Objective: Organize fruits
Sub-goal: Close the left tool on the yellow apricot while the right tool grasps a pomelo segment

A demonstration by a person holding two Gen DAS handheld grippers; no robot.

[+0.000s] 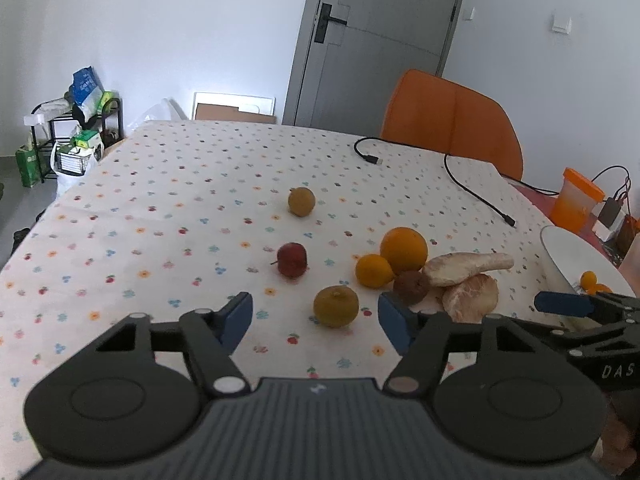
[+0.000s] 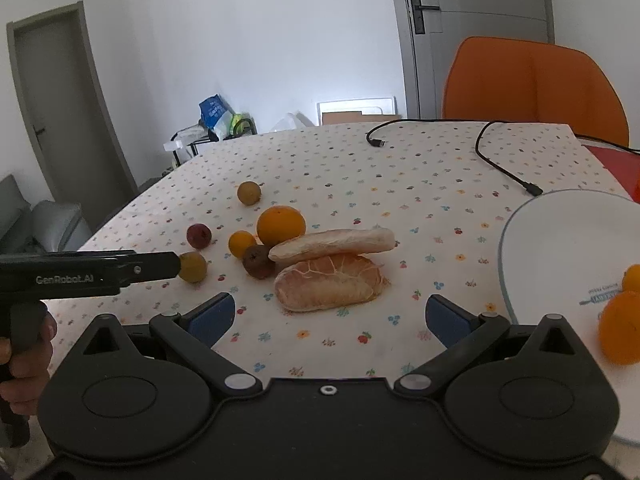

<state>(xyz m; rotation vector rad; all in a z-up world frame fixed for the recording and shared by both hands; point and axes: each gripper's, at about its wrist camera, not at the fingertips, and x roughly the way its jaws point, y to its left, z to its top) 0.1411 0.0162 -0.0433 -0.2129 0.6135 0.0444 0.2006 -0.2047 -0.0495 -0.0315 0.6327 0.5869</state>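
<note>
My left gripper (image 1: pixel 316 320) stands open low over the flowered cloth, with a yellow-green citrus (image 1: pixel 336 306) between its blue pads and gaps on both sides. Beyond lie a red fruit (image 1: pixel 292 260), a yellowish fruit (image 1: pixel 301 201), a big orange (image 1: pixel 404 250), a small orange (image 1: pixel 374 271) and a brown fruit (image 1: pixel 412 286). My right gripper (image 2: pixel 330 318) is open, just short of two stacked peeled pomelo segments (image 2: pixel 332 284). Its blue finger (image 1: pixel 560 303) shows at the right edge of the left wrist view. A white plate (image 2: pixel 560 240) on the right holds two oranges (image 2: pixel 620 328).
Two black cables (image 1: pixel 476 192) lie across the far half of the table. An orange chair (image 1: pixel 452 120) stands behind it, an orange cup (image 1: pixel 576 200) at the right edge. A cluttered shelf (image 1: pixel 80 128) and a grey door (image 1: pixel 380 40) are farther back.
</note>
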